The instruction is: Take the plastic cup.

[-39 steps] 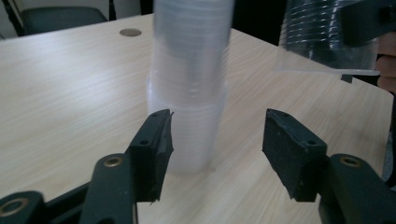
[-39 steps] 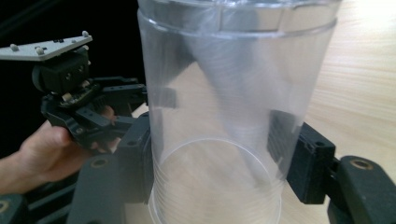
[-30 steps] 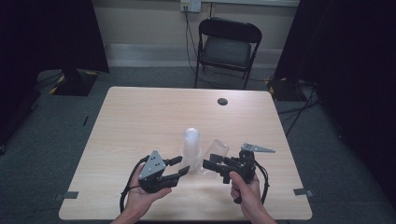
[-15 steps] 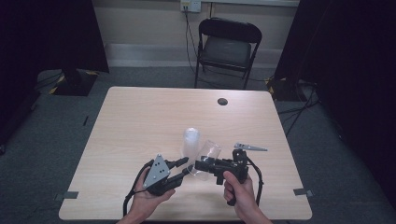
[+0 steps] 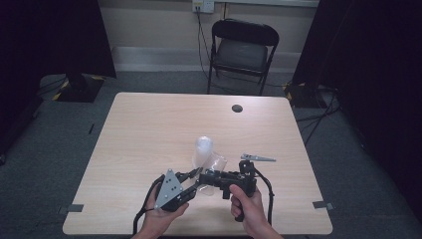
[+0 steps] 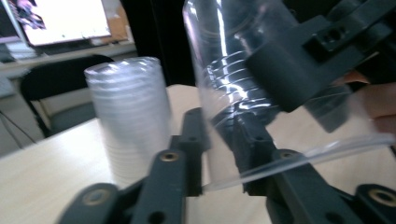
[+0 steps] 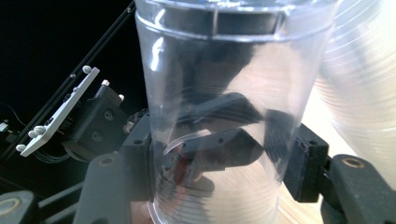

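An upside-down stack of clear plastic cups [image 5: 203, 148] [image 6: 130, 116] stands on the wooden table [image 5: 149, 129]. My right gripper [image 5: 209, 176] [image 7: 219, 154] is shut on one clear cup [image 5: 217, 166] [image 7: 215, 93], its pads pressed on the cup's two sides just in front of the stack. My left gripper [image 5: 195, 176] [image 6: 219, 119] points at that cup from the left. Its jaws have just been closing with the cup's [image 6: 233, 70] rim end between them. I cannot see its pads pressing on the wall.
A small round black thing [image 5: 237, 108] lies near the table's far edge. A black folding chair [image 5: 242, 50] stands beyond the table. Both hands work close to the near edge, with cables trailing off it.
My right gripper has carried the cup leftwards, up to the left gripper's jaws. The left gripper's jaws have narrowed around the cup. The stack has stayed where it was.
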A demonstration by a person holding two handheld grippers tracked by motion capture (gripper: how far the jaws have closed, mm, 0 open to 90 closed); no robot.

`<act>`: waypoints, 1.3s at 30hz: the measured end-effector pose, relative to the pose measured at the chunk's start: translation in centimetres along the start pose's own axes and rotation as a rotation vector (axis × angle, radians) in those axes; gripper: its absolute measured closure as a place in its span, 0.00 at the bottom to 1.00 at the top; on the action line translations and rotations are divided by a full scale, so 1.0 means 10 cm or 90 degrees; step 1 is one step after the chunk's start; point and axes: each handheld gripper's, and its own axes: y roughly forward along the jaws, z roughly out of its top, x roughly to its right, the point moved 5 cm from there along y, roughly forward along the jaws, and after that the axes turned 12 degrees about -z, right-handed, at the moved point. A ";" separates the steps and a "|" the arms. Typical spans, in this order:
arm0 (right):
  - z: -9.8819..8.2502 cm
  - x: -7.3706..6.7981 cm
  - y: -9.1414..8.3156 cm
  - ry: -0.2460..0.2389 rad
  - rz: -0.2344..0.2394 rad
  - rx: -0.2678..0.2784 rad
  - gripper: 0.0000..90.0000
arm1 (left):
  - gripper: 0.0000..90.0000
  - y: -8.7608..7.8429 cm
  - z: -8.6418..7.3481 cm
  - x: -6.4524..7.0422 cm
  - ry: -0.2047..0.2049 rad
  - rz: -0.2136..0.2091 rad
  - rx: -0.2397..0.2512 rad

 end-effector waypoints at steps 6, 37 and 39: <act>-0.01 0.00 0.02 -0.005 -0.002 0.000 0.33 | 0.91 0.01 -0.04 0.01 -0.004 -0.008 -0.023; -0.01 0.15 -0.11 -0.066 -0.048 0.025 0.17 | 0.95 -0.15 -0.10 -0.15 -0.120 -0.035 -0.048; -0.01 0.15 -0.11 -0.066 -0.049 0.022 0.16 | 0.95 -0.16 -0.10 -0.16 -0.121 -0.033 -0.050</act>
